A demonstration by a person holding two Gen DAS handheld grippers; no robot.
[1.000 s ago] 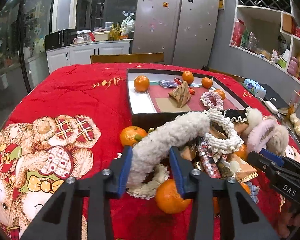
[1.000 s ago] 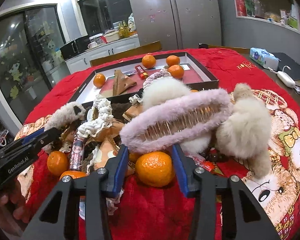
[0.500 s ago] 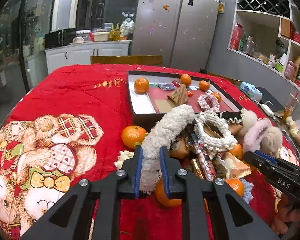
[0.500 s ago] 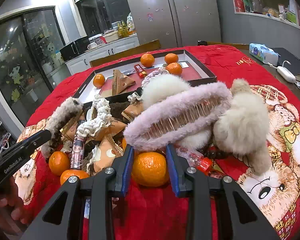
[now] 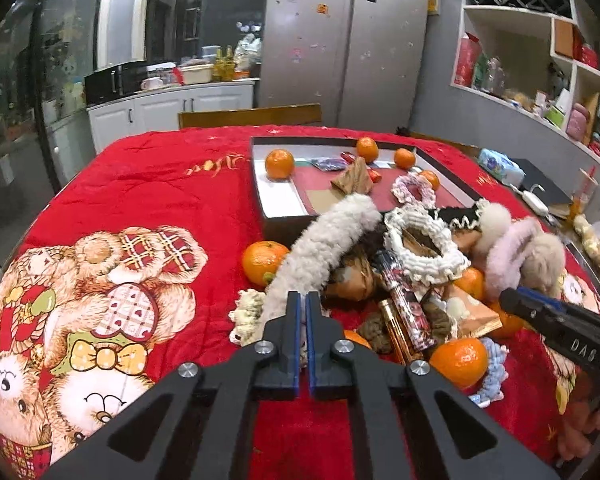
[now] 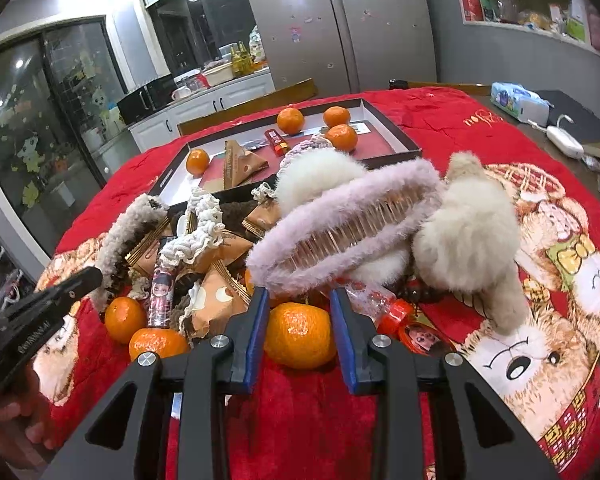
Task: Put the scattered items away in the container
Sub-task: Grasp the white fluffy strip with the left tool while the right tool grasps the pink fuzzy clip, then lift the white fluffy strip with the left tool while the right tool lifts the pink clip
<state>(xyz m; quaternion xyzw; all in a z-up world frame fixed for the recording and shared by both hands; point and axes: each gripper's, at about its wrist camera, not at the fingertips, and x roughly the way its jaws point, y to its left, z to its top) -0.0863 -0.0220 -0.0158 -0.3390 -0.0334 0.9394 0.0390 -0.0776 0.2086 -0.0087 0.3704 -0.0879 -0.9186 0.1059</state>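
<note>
Fluffy cream fleece covers the long curved hair clip (image 5: 324, 240) that runs from the middle of the left view down to the left gripper (image 5: 303, 300). Its jaws have just been closing and now stand almost together, pinched on the clip's near end. In the right view the right gripper (image 6: 299, 300) has narrowed onto a round, dimpled orange (image 6: 300, 334) low in the centre; both blue pads look to be against its sides.

Above that orange the right view shows the metal teeth of a lilac furry clip (image 6: 340, 220) and a pale pompom (image 6: 472, 236), which the left view catches only at its right edge. A white crocheted scrunchie (image 5: 424, 248), glossy snack wrappers and more oranges fill the heap.

Behind the heap, in the upper centre of both views, lies the shallow dark-rimmed box (image 5: 260, 184), already holding oranges and a packet. Everything rests on a red plush blanket (image 5: 140, 184) printed with teddy bears. A steel fridge (image 5: 340, 40) and white kitchen cabinets stand behind.
</note>
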